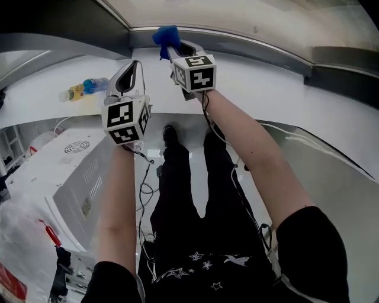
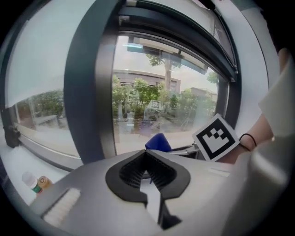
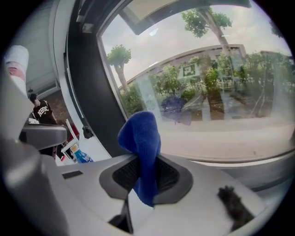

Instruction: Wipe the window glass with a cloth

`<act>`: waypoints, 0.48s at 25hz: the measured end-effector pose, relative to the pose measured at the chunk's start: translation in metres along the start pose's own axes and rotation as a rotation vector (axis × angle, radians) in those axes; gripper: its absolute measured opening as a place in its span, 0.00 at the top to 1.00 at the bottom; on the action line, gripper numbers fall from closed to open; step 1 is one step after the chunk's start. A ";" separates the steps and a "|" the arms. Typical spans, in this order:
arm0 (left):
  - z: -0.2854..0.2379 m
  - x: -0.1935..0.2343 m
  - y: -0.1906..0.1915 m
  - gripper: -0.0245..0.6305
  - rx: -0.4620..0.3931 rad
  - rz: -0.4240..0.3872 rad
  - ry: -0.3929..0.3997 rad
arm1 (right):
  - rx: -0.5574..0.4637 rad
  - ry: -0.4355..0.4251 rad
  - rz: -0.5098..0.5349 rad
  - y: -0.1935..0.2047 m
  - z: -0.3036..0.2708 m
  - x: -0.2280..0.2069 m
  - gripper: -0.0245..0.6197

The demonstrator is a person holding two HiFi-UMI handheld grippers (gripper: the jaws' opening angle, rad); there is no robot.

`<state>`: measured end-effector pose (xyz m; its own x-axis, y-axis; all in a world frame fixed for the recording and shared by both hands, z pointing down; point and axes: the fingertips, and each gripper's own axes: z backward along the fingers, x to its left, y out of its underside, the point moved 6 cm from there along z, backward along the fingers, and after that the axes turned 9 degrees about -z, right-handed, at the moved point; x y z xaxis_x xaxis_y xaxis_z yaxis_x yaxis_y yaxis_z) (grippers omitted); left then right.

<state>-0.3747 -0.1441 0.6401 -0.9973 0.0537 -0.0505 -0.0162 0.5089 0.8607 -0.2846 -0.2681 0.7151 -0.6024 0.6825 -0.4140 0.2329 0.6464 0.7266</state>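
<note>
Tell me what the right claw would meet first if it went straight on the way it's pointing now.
Most likely the window glass. The right claw points at the glass, and the blue cloth clamped in it sticks out ahead, so the cloth would touch first. The gap between them is hard to judge.

window glass [image 1: 237,15] runs off the top edge; bottles [image 1: 86,88] too small to read.

- We stretch both arms forward, the right forearm [image 1: 254,154] reaching further than the left forearm [image 1: 118,195].
- Our right gripper [image 1: 173,50] leads, its fingers clamped on a blue cloth [image 3: 140,138].
- Our left gripper [image 1: 132,70] sits near it, a little behind, its fingers closed together with nothing between them.
</note>
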 end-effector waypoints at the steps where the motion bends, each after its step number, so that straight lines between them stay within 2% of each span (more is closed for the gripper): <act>1: 0.004 0.009 0.006 0.95 -0.002 0.025 -0.019 | 0.011 -0.017 0.020 0.000 -0.015 0.011 0.84; 5: 0.009 0.031 0.026 0.95 0.010 0.066 -0.055 | 0.037 -0.057 0.116 -0.004 -0.068 0.041 0.84; 9: 0.006 0.041 0.037 0.95 0.022 0.073 -0.055 | 0.046 -0.026 0.110 -0.010 -0.098 0.042 0.84; 12: 0.002 0.040 0.040 0.95 0.034 0.069 -0.043 | 0.049 0.001 0.111 -0.011 -0.098 0.031 0.84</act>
<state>-0.4155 -0.1200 0.6715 -0.9919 0.1259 -0.0140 0.0556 0.5318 0.8451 -0.3806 -0.2874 0.7481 -0.5718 0.7502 -0.3321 0.3352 0.5831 0.7400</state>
